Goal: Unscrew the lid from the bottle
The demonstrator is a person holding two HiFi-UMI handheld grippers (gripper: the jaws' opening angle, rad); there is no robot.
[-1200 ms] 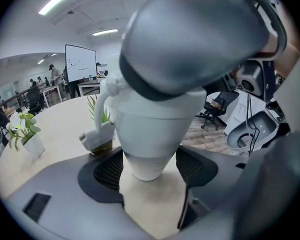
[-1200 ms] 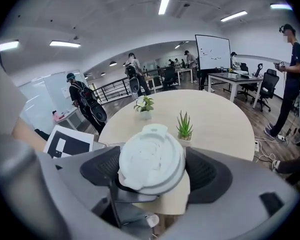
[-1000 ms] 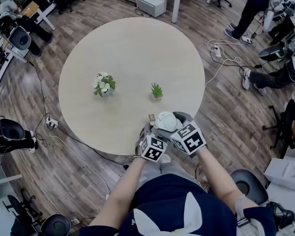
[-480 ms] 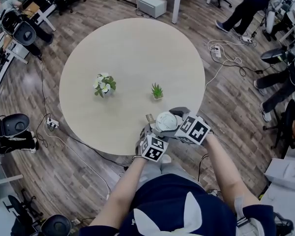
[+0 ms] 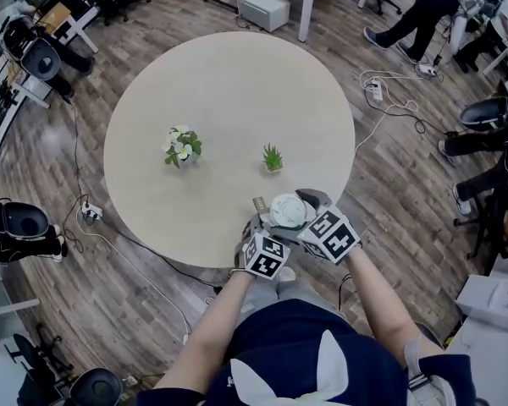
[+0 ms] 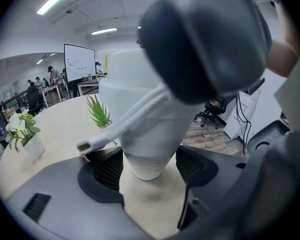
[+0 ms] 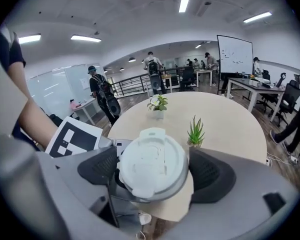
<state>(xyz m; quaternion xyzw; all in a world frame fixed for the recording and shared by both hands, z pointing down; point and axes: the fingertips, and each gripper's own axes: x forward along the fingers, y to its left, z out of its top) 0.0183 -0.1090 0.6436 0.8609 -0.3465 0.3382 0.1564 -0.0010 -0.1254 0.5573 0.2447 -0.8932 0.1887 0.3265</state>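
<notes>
A white bottle (image 6: pixel 140 134) stands near the table's front edge, and a white strap (image 6: pixel 125 126) hangs across it. My left gripper (image 6: pixel 149 166) is shut on the bottle's lower body, with a pad pressed to each side. From above, my right gripper (image 7: pixel 154 175) straddles the round white lid (image 7: pixel 150 168). Its jaws are opening, and the lid sits between the pads with a thin gap at the right one. In the head view the lid (image 5: pixel 286 211) shows between the left gripper (image 5: pixel 275 231) and the right gripper (image 5: pixel 295 210).
On the round beige table (image 5: pixel 220 83) stand a pot of white flowers (image 5: pixel 180 145) and a small green succulent (image 5: pixel 272 157), both beyond the bottle. The table's edge runs just under the grippers. Chairs, cables and people surround the table on the wooden floor.
The right gripper's marker cube swung out to the right and up, then came back towards me. The left gripper and the bottle have stayed in place.
</notes>
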